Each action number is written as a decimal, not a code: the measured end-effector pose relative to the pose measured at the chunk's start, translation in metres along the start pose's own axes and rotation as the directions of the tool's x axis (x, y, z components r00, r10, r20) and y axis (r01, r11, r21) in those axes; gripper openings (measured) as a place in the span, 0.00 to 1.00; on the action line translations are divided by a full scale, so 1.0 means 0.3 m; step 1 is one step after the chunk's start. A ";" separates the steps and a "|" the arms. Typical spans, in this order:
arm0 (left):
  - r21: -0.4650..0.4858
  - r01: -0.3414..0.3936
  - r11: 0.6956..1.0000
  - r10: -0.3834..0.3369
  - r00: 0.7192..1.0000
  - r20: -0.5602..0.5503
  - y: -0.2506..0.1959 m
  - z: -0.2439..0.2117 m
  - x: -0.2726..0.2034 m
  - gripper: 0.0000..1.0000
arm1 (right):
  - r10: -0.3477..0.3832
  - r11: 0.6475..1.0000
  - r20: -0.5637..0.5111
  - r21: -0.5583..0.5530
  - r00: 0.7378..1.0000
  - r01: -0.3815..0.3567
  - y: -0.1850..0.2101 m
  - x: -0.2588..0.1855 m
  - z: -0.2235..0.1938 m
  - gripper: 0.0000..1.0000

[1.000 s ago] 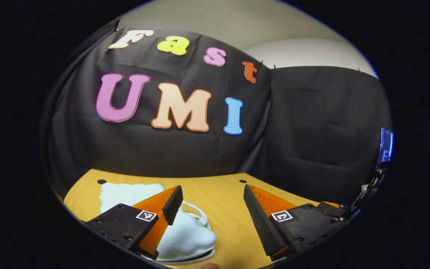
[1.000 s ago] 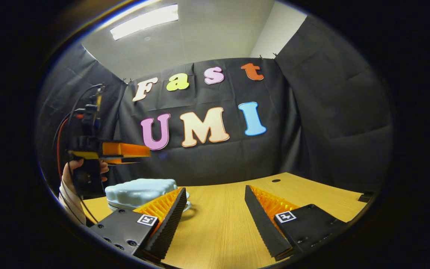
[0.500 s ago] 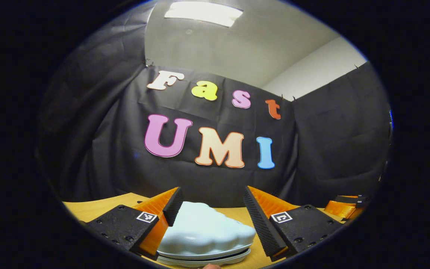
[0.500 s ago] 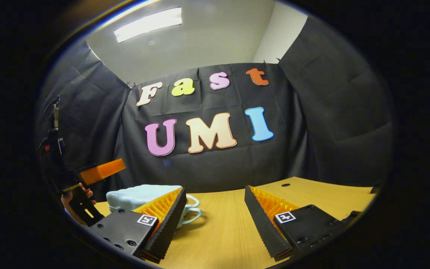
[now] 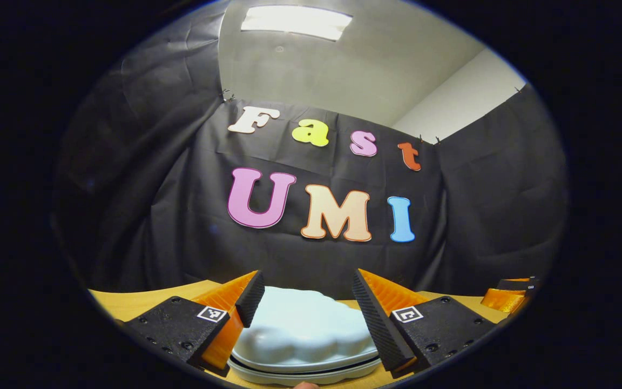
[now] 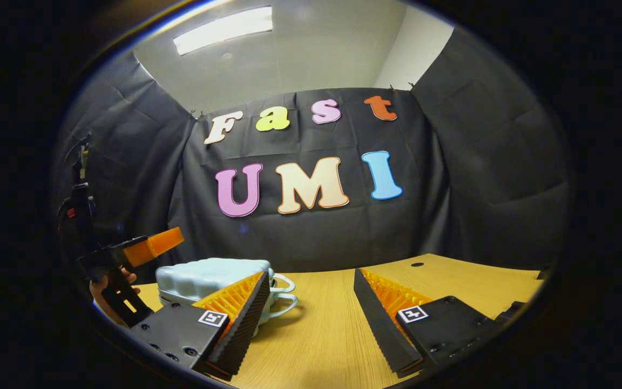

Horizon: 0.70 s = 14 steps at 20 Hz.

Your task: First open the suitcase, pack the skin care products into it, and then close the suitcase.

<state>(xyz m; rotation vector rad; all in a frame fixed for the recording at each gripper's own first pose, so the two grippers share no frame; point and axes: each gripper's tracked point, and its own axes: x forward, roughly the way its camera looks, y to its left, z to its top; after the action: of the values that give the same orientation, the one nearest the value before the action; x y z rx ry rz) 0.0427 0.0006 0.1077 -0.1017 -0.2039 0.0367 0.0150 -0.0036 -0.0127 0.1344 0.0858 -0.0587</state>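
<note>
A small pale blue suitcase [image 5: 304, 334] with a scalloped lid lies closed on the wooden table [image 6: 322, 329]. In the left gripper view it lies low between the fingers of my left gripper [image 5: 304, 294], which stands open just above and around it without pressing on it. In the right gripper view the suitcase [image 6: 208, 276] sits at the left with its two loop handles [image 6: 281, 300] pointing right. My right gripper [image 6: 311, 294] is open over bare table, to the right of the case. The left gripper [image 6: 143, 249] and the hand holding it show at the far left.
The table has a small round hole [image 6: 417, 265] near its back right. Black cloth walls close the booth behind and on both sides. The right gripper's finger [image 5: 505, 297] shows at the right edge of the left gripper view.
My left gripper has swung down and over to the suitcase, which now lies between its fingers instead of off to the left. The right gripper has edged slightly nearer the case.
</note>
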 end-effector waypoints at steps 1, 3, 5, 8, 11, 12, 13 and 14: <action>-0.005 0.009 1.000 -0.009 1.000 -0.003 -0.004 -0.005 -0.001 0.95 | -0.003 1.000 -0.001 0.001 1.000 0.003 -0.004 -0.002 -0.001 0.98; -0.004 0.015 1.000 -0.015 1.000 -0.013 -0.002 -0.010 0.000 0.95 | -0.004 1.000 -0.001 0.004 1.000 0.004 -0.004 -0.004 -0.002 0.98; 0.003 0.014 1.000 -0.014 1.000 -0.021 -0.002 -0.016 0.004 0.95 | -0.005 1.000 0.001 0.004 1.000 0.005 -0.009 -0.003 0.004 0.98; 0.004 0.015 1.000 -0.014 0.999 -0.029 -0.010 -0.021 0.004 0.95 | -0.004 1.000 0.001 0.003 1.000 0.004 -0.009 -0.008 0.005 0.98; 0.008 0.017 1.000 -0.017 0.999 -0.032 -0.018 -0.020 0.005 0.95 | -0.002 1.000 -0.002 0.002 1.000 0.002 -0.014 -0.002 0.001 0.98; 0.010 0.017 1.000 -0.017 0.999 -0.034 -0.020 -0.020 0.005 0.95 | -0.002 1.000 -0.003 0.002 1.000 0.002 -0.014 -0.002 0.000 0.98; 0.012 0.016 1.000 -0.016 0.999 -0.037 -0.022 -0.025 0.010 0.95 | -0.002 1.000 -0.003 0.003 1.000 0.002 -0.016 -0.002 -0.002 0.98; 0.015 0.015 1.000 -0.015 0.999 -0.039 -0.025 -0.028 0.008 0.95 | -0.002 1.000 -0.004 0.004 1.000 0.002 -0.016 -0.002 -0.003 0.98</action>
<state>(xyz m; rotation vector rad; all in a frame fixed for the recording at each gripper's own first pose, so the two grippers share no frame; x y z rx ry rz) 0.0469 -0.0075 0.1008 -0.0853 -0.1651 0.0212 0.0140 -0.0082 -0.0143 0.1385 0.0897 -0.0609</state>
